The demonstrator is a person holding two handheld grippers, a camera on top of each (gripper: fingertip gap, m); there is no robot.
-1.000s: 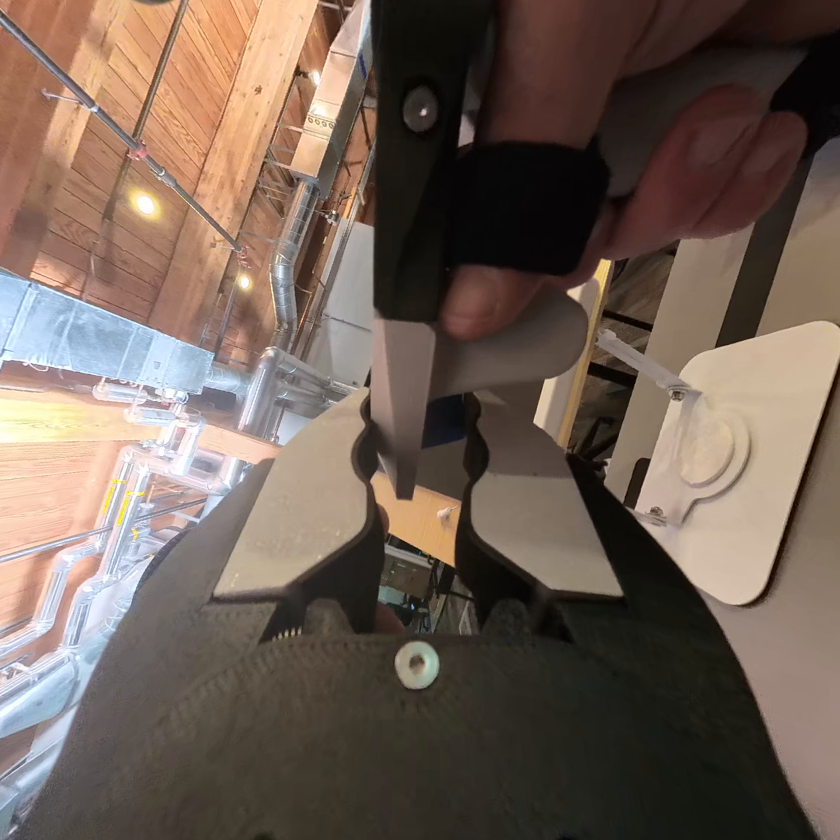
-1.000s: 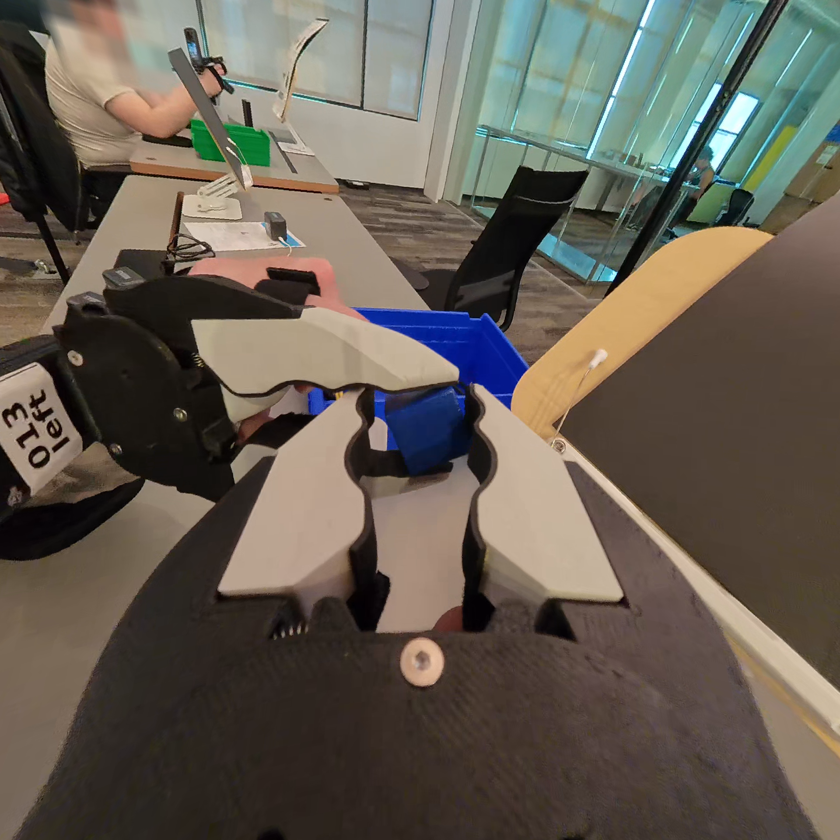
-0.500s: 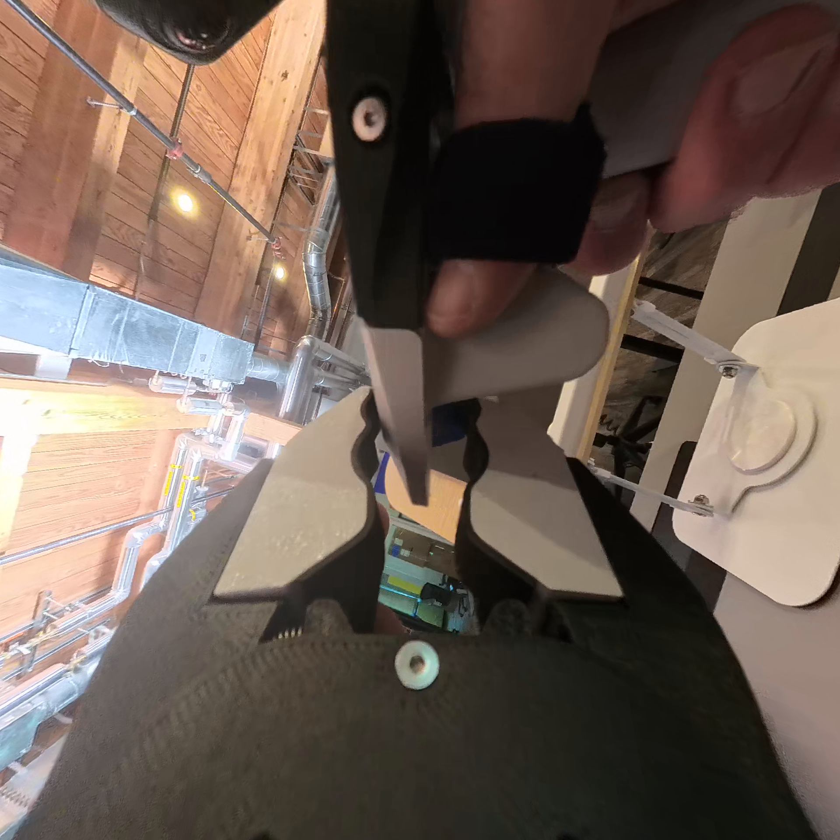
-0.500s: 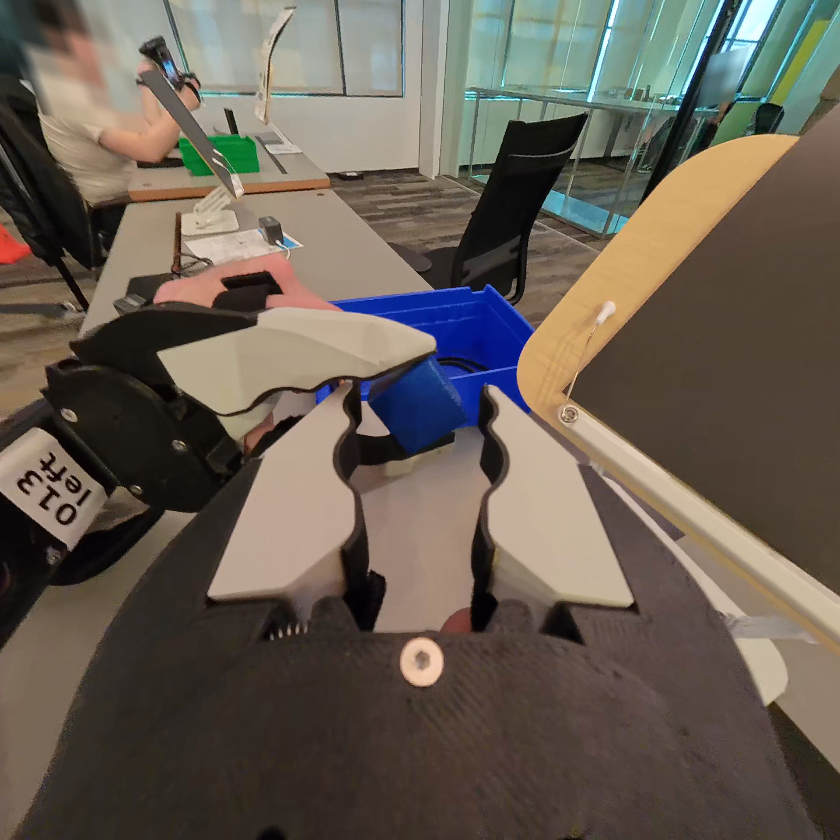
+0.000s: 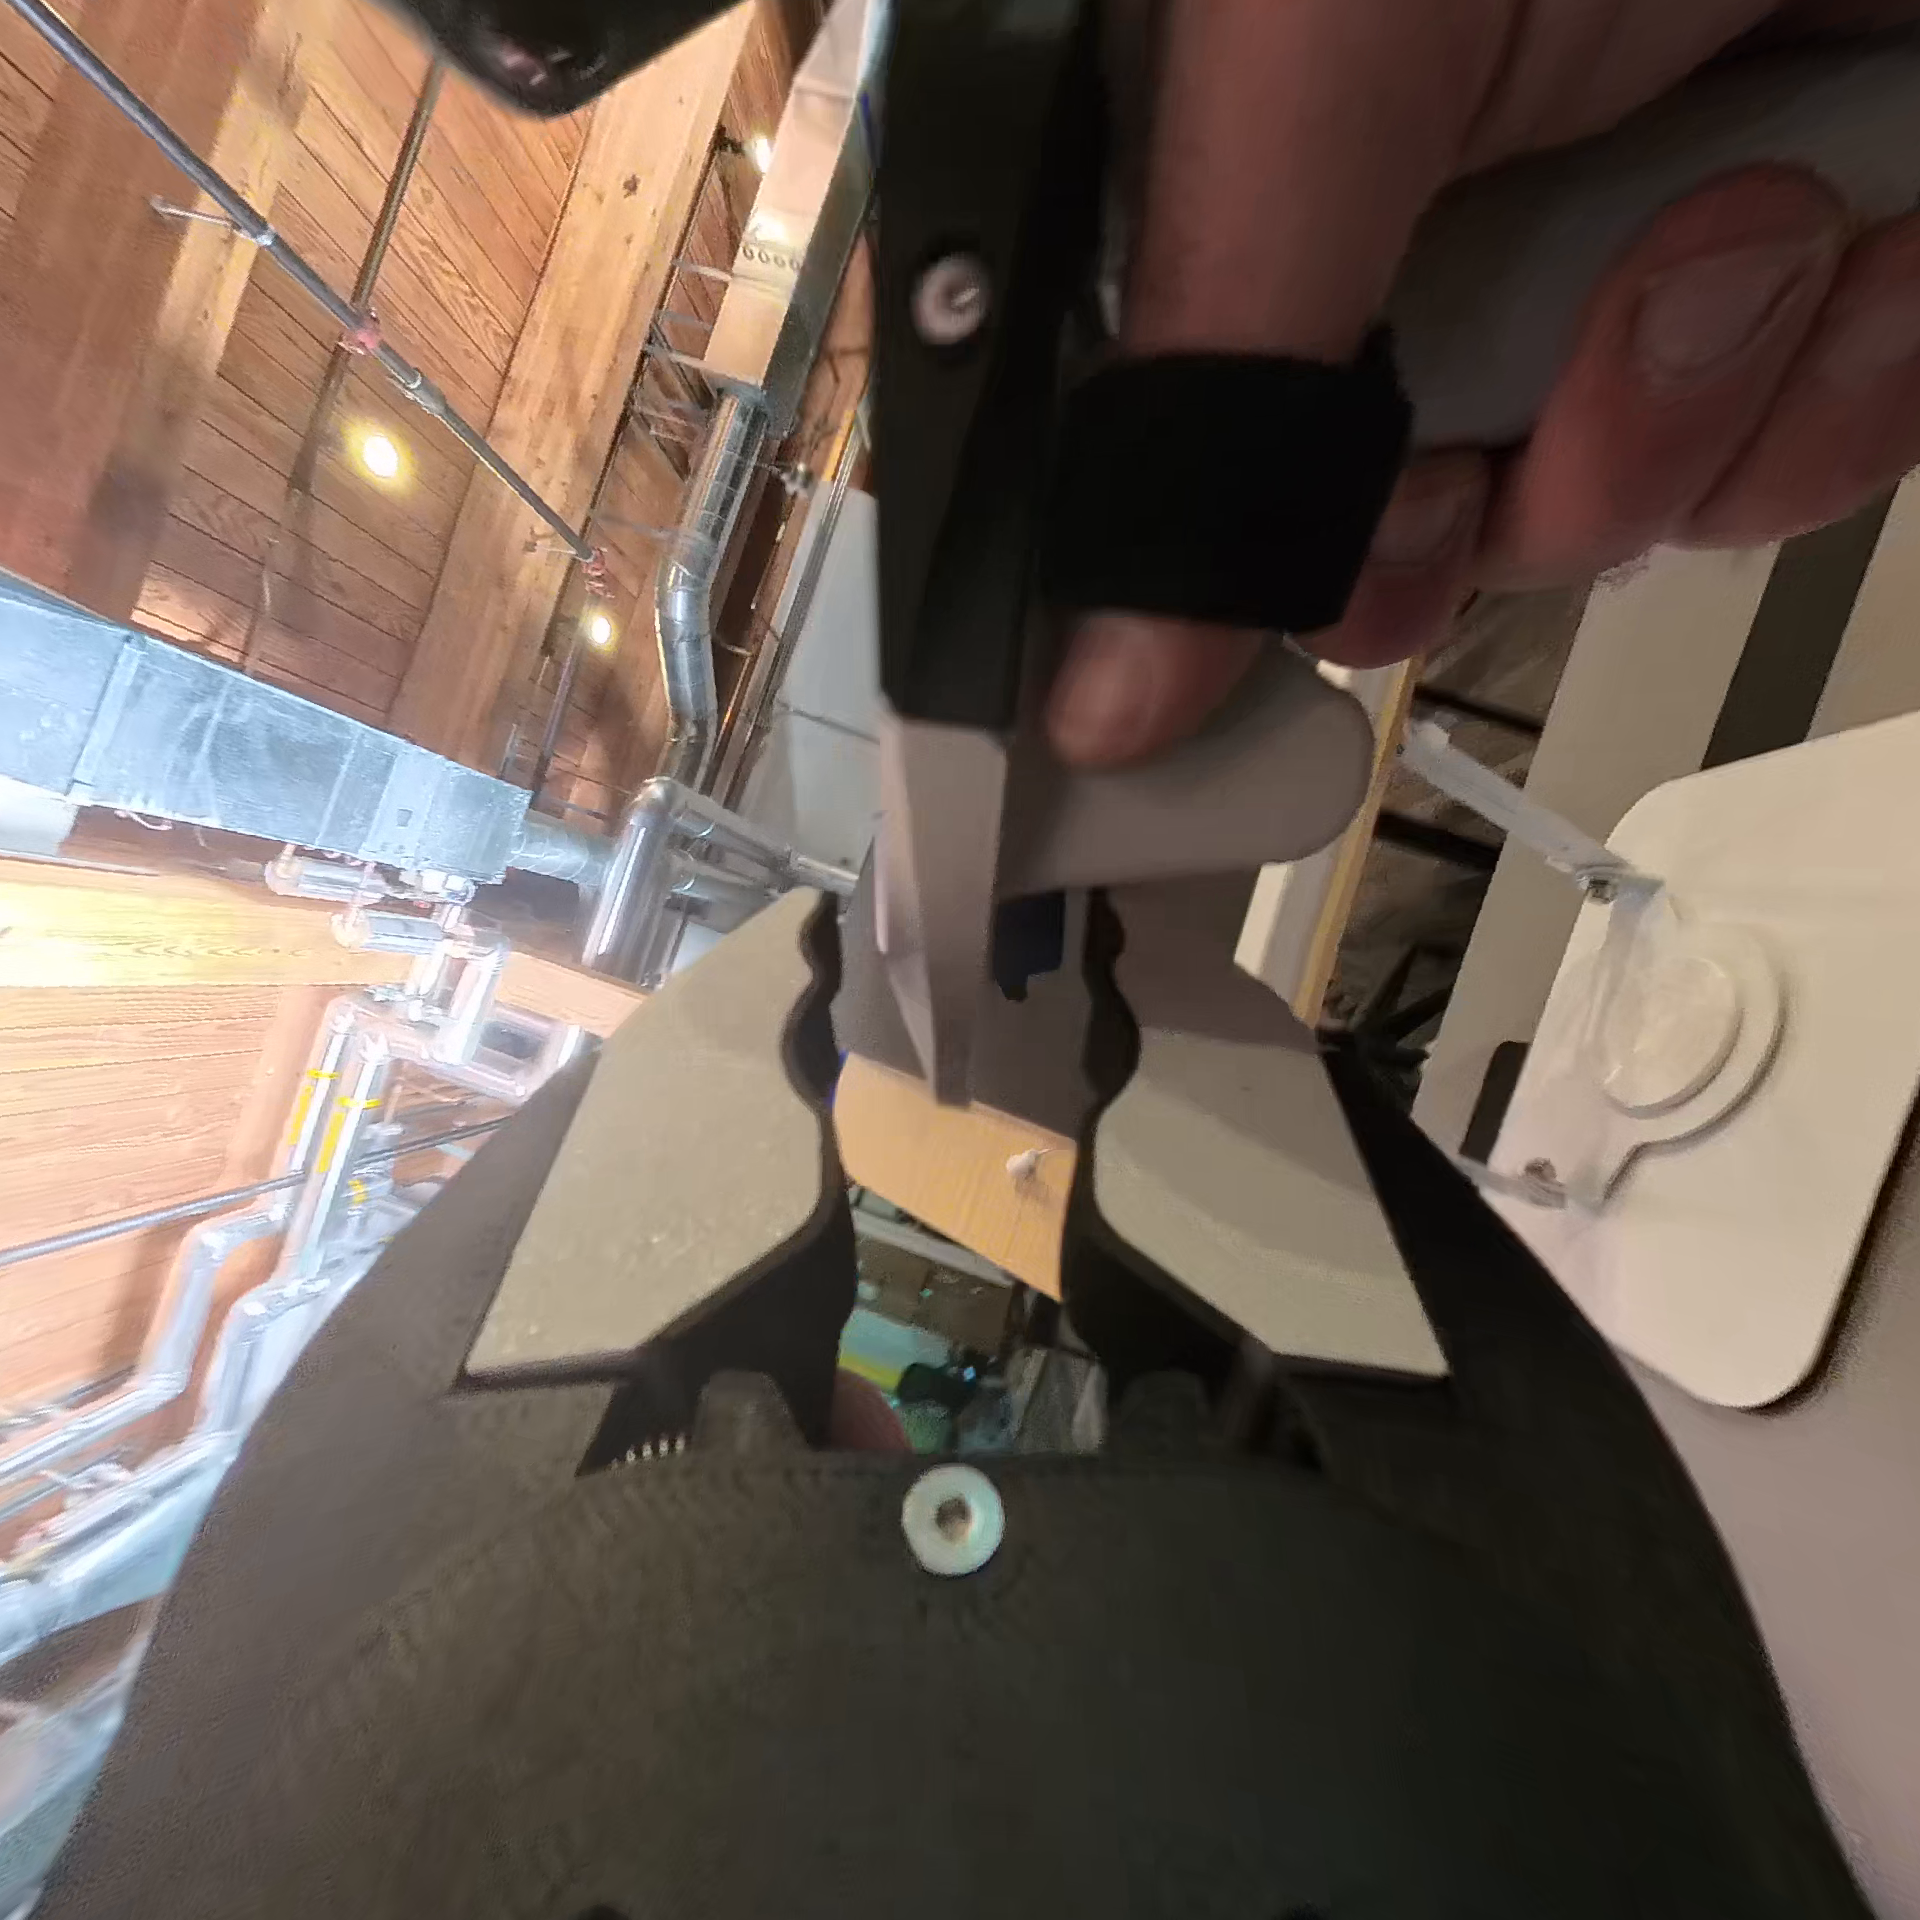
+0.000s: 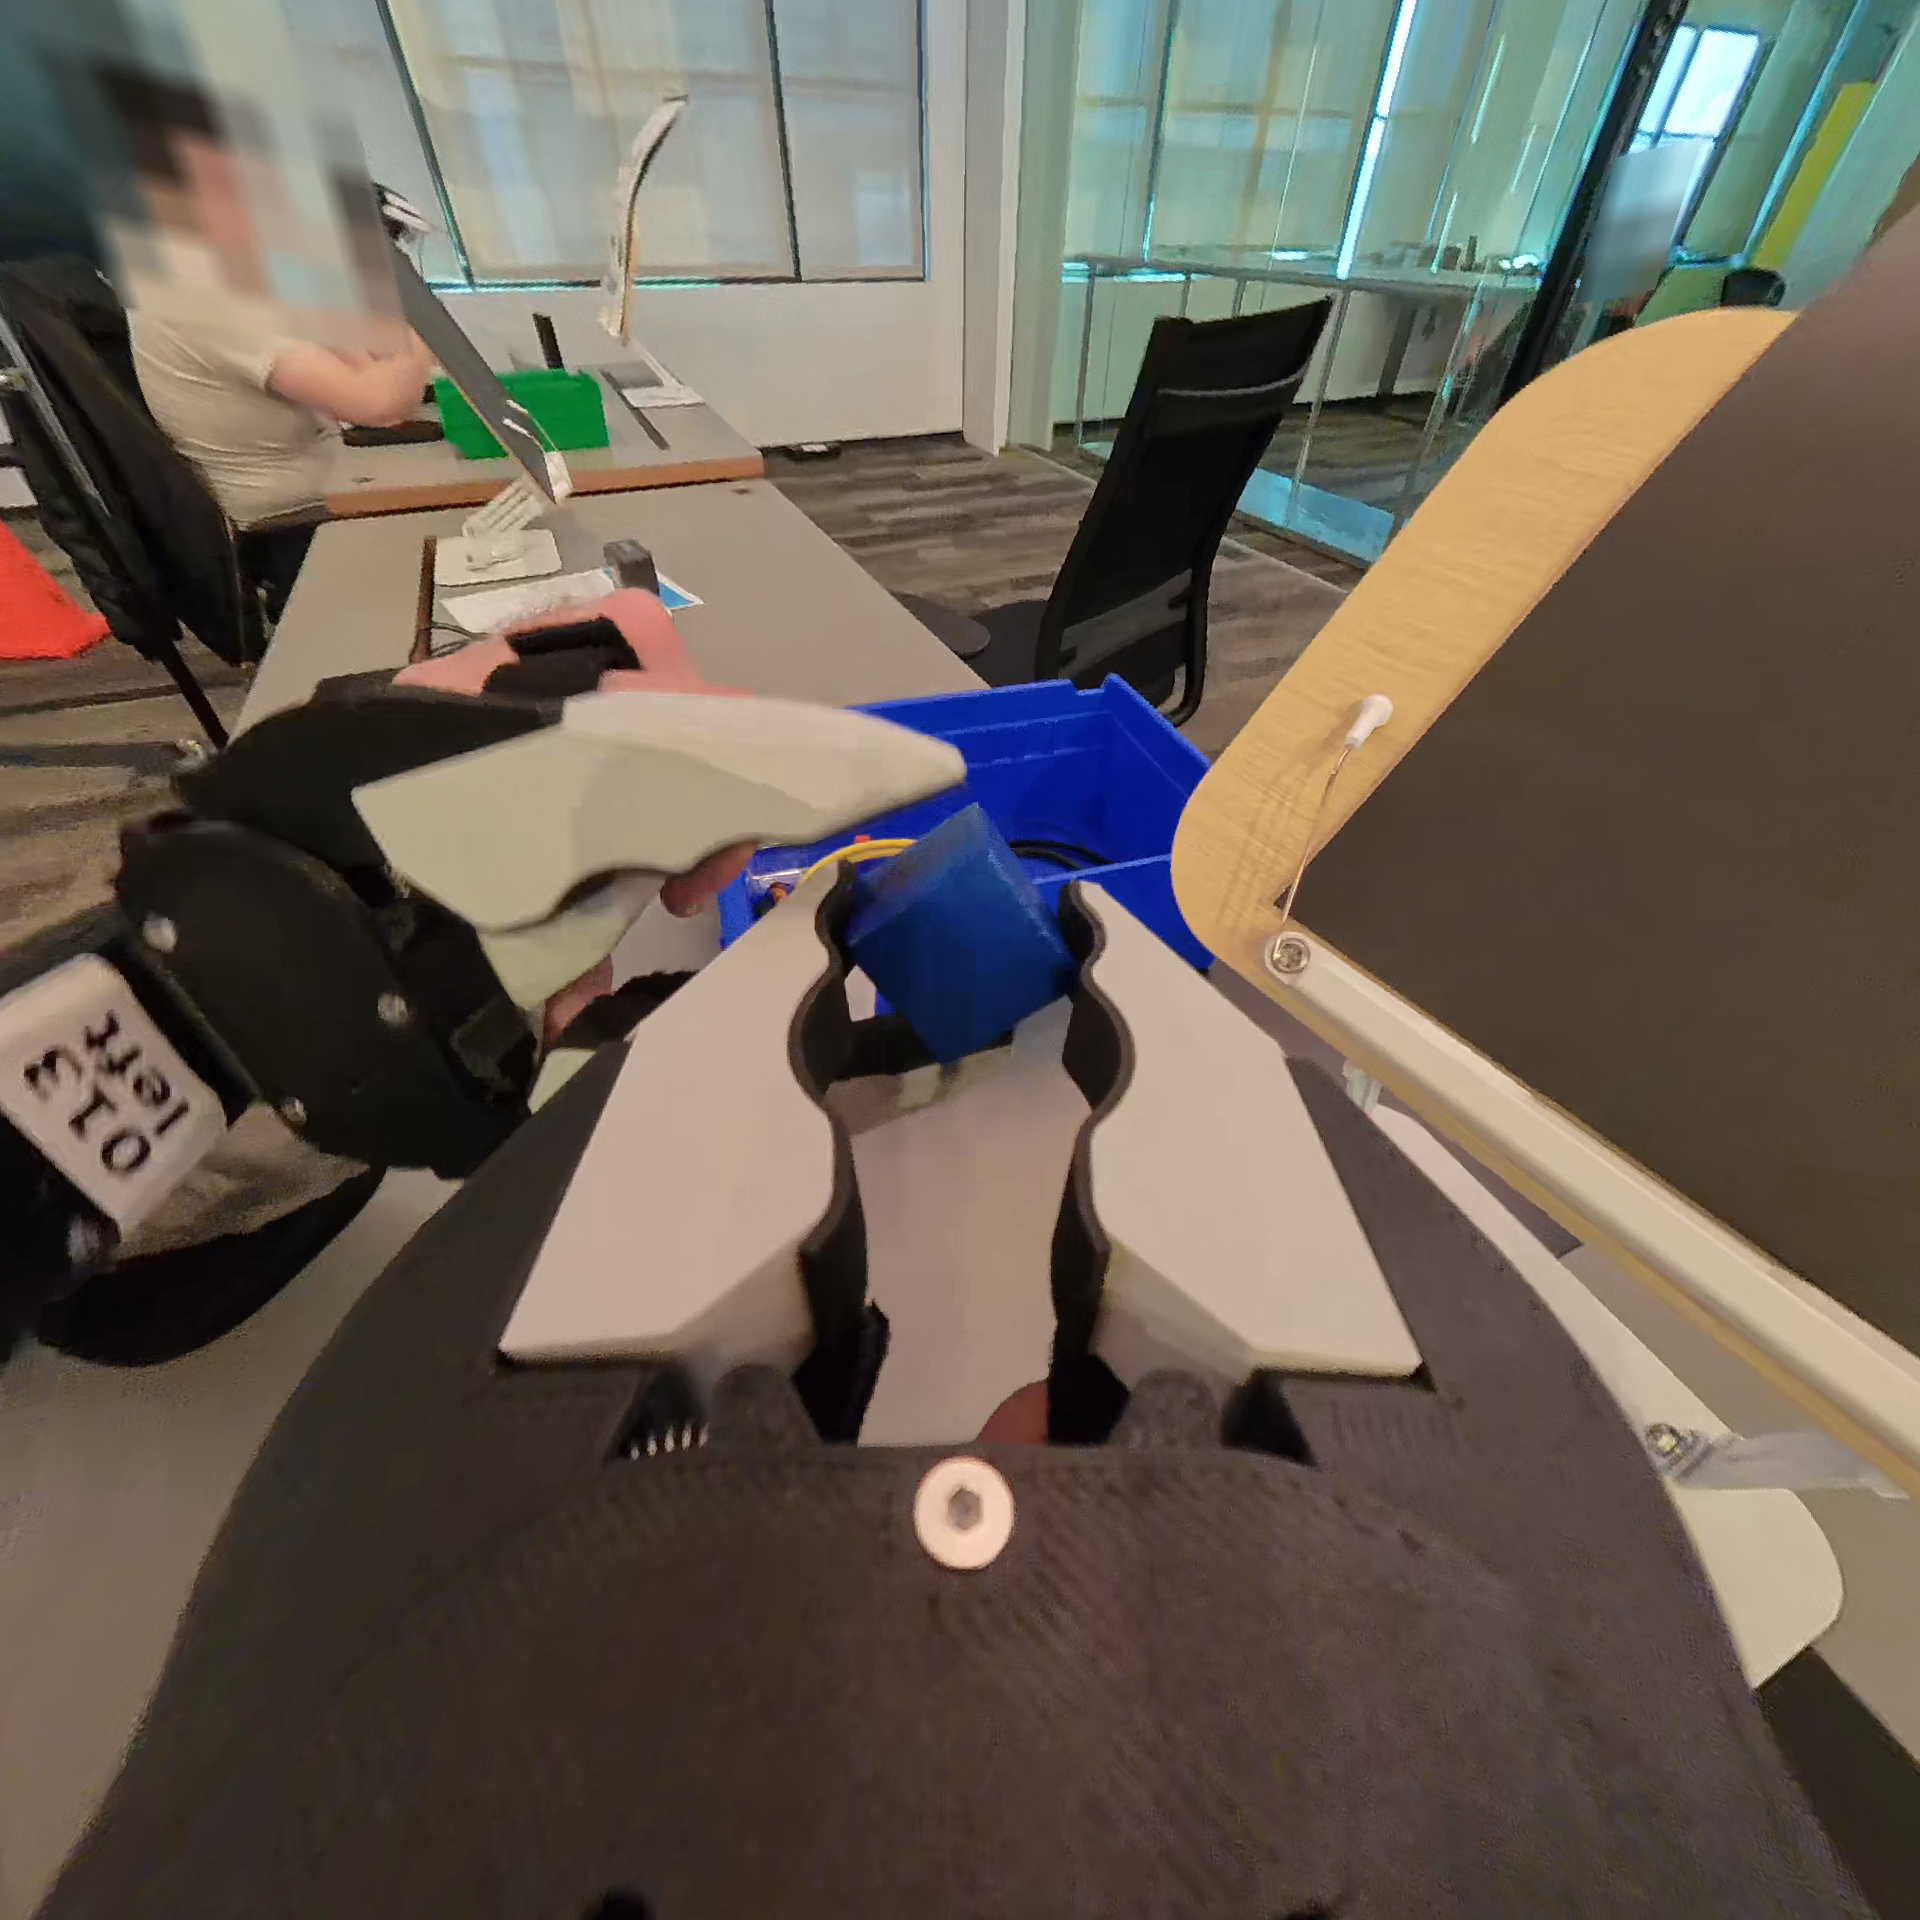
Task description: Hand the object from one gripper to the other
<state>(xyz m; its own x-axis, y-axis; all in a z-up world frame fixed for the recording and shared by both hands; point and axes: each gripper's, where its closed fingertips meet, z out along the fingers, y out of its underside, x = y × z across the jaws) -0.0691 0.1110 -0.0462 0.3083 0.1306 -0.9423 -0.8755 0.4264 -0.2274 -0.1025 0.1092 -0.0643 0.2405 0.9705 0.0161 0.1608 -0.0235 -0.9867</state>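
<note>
A blue block sits tilted between the fingertips of my right gripper, which is shut on its two sides. My left gripper comes in from the left in the right wrist view. Its upper finger lies just over the block and its lower finger just under it. In the left wrist view my left gripper stands slightly open. A right gripper finger and a sliver of the block show between its tips. A hand holds the right gripper.
A blue bin stands on the grey table just behind the block. A tilted dark board with a wooden edge is close on the right, on a white base. A black chair and a seated person are farther off. The grippers are tip to tip, or close to it.
My right gripper first widened, then closed onto the block's sides. My left gripper's jaws have parted a little. Both grippers drifted slightly and the block now sits tilted.
</note>
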